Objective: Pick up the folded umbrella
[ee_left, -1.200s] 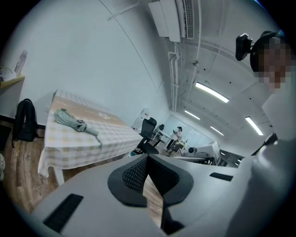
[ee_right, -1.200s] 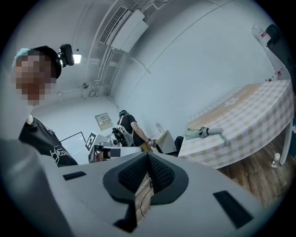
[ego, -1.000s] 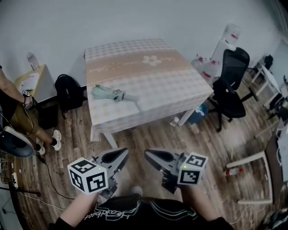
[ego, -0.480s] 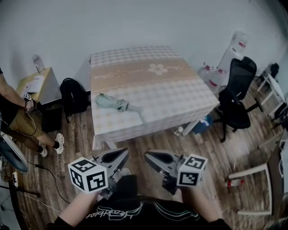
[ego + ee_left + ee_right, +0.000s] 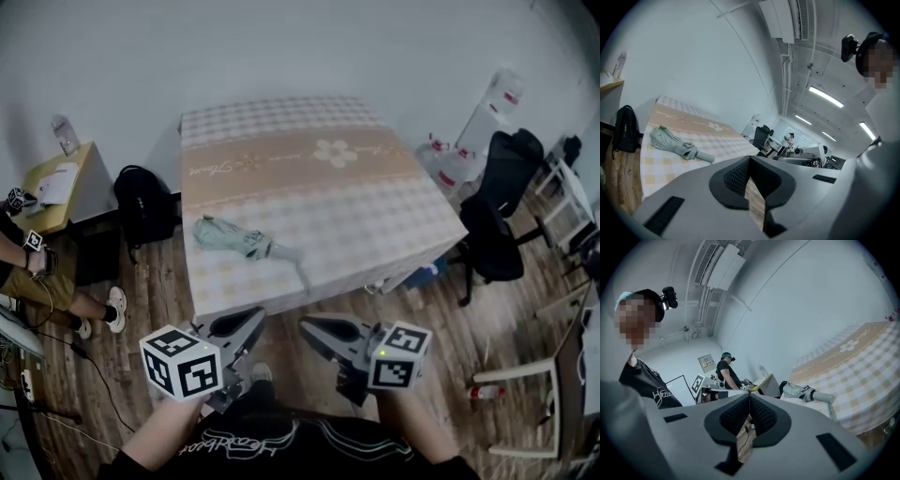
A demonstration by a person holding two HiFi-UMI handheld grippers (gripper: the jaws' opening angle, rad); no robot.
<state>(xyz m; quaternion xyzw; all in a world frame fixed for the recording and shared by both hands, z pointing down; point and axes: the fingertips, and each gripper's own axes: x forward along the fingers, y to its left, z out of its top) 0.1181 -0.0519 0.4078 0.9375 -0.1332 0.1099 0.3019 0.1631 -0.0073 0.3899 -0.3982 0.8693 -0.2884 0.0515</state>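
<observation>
The folded umbrella [image 5: 246, 246] lies on the table [image 5: 366, 211], on its near left part, close to the front edge. It is pale green. Its bundled cloth points toward the left side of the table and its handle end toward the right. A thin strap trails from the handle end toward the near edge. Nothing touches the umbrella.

The table wears a checked cloth with a beige band and a flower print across its middle.

The person holds both grippers out over the wooden floor [image 5: 309, 305], short of the table's near edge and well apart from the umbrella. The left gripper [image 5: 255, 320] is clenched on nothing. In the left gripper view its tips meet [image 5: 749, 161], and only the floor shows through the narrow slit below them. The umbrella [image 5: 675, 143] sits ahead and to the left in that view. The right gripper [image 5: 307, 324] is likewise clenched and empty. In the right gripper view its padded tips press together [image 5: 749, 400], with the umbrella [image 5: 804, 392] ahead and to the right on the table.

A black backpack [image 5: 141, 202] leans beside the table's left side, next to a small wooden desk [image 5: 56, 183]. A seated person [image 5: 37, 277] shows at the left edge of the head view. A black office chair [image 5: 492, 211] stands to the right of the table.
</observation>
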